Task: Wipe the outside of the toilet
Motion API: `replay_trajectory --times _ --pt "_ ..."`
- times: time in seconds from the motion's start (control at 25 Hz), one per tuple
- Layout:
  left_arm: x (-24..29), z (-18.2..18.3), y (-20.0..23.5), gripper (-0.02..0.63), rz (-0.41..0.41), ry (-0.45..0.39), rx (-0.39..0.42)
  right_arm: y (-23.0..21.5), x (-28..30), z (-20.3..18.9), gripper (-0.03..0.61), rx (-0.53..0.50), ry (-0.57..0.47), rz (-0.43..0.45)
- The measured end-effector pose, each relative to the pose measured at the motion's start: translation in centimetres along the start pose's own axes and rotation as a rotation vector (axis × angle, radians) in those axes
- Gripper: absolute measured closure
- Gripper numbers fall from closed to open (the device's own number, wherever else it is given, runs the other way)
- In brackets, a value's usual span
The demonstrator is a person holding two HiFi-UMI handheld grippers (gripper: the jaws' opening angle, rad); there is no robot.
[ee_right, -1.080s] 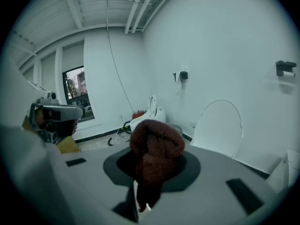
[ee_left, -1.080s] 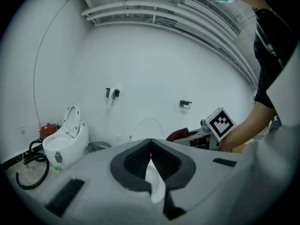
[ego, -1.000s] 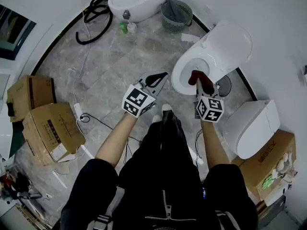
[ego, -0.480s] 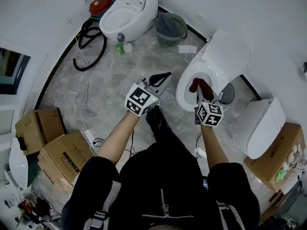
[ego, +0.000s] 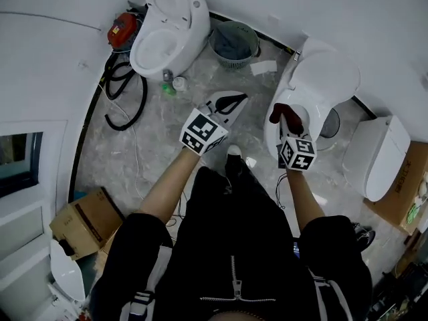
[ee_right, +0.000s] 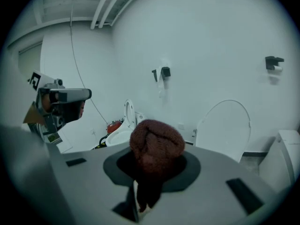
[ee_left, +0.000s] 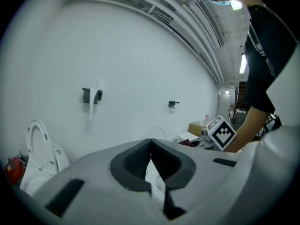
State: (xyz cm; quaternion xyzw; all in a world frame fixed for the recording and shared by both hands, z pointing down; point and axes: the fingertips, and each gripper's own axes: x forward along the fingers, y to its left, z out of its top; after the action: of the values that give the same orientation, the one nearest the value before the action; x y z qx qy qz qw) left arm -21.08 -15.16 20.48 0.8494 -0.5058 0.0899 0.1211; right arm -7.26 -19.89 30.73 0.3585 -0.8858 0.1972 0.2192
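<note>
The white toilet (ego: 319, 80) stands at the right of the head view with its lid up, and its bowl rim (ego: 273, 136) faces me. My right gripper (ego: 283, 117) is shut on a dark red cloth (ego: 278, 112), held just over the near rim. In the right gripper view the bunched cloth (ee_right: 157, 144) fills the jaws, with the raised lid (ee_right: 226, 124) beyond it. My left gripper (ego: 229, 105) hangs over the floor to the left of the toilet. Its jaws meet with nothing between them (ee_left: 151, 159).
A second open toilet (ego: 167, 32) stands at the back left beside a grey basket (ego: 234, 42), a black hose (ego: 119, 92) and a red canister (ego: 122, 27). A third white toilet (ego: 379, 156) lies at the right. A cardboard box (ego: 85, 223) sits at the lower left.
The view has swung so the room's objects sit further left and lower. The right gripper keeps the cloth at the toilet's near rim, and the left gripper stays shut beside it.
</note>
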Motion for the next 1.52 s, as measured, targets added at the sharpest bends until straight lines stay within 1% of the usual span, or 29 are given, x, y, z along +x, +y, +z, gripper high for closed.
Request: replay_trajectory --times 0.16,0.28,0.4,0.52,0.64,0.8,0.96,1.04,1.12,1.24,1.52 --pt "2.1 0.8 3.6 0.609 -0.092 -0.011 0.011 0.9 2.1 1.9 0.491 0.017 -0.014 -0.061" --pt "4.1 0.5 6.5 0.609 -0.19 -0.003 0.035 1.1 4.2 2.4 0.491 0.057 -0.027 -0.145" --pt "6.0 -0.5 8.8 0.609 -0.315 0.019 0.066 1.4 5.7 2.5 0.491 0.102 -0.051 -0.262" --pt "7.7 -2.3 10.2 0.609 -0.437 0.053 0.08 0.7 6.7 2.6 0.491 0.141 -0.079 -0.373" --pt "9.3 -4.1 11.8 0.609 -0.484 0.067 0.076 0.3 8.4 1.8 0.491 0.181 -0.088 -0.44" --pt "11.3 -7.3 13.0 0.609 -0.514 0.066 0.064 0.2 10.1 -1.6 0.491 0.259 -0.101 -0.516" --pt "12.4 -12.4 12.4 0.61 -0.572 0.073 0.049 0.1 12.5 -6.4 0.491 0.326 -0.119 -0.555" --pt "12.6 -15.3 12.3 0.61 -0.596 0.078 0.07 0.2 14.2 -8.8 0.491 0.339 -0.13 -0.57" --pt "13.0 -18.0 13.0 0.609 -0.596 0.081 0.097 0.1 16.1 -11.0 0.491 0.35 -0.146 -0.57" --pt "14.0 -22.4 13.5 0.609 -0.614 0.075 0.145 -0.9 18.0 -14.5 0.491 0.372 -0.169 -0.593" --pt "19.0 -32.3 15.3 0.61 -0.623 -0.001 0.172 -4.8 24.4 -24.4 0.491 0.37 -0.219 -0.673"
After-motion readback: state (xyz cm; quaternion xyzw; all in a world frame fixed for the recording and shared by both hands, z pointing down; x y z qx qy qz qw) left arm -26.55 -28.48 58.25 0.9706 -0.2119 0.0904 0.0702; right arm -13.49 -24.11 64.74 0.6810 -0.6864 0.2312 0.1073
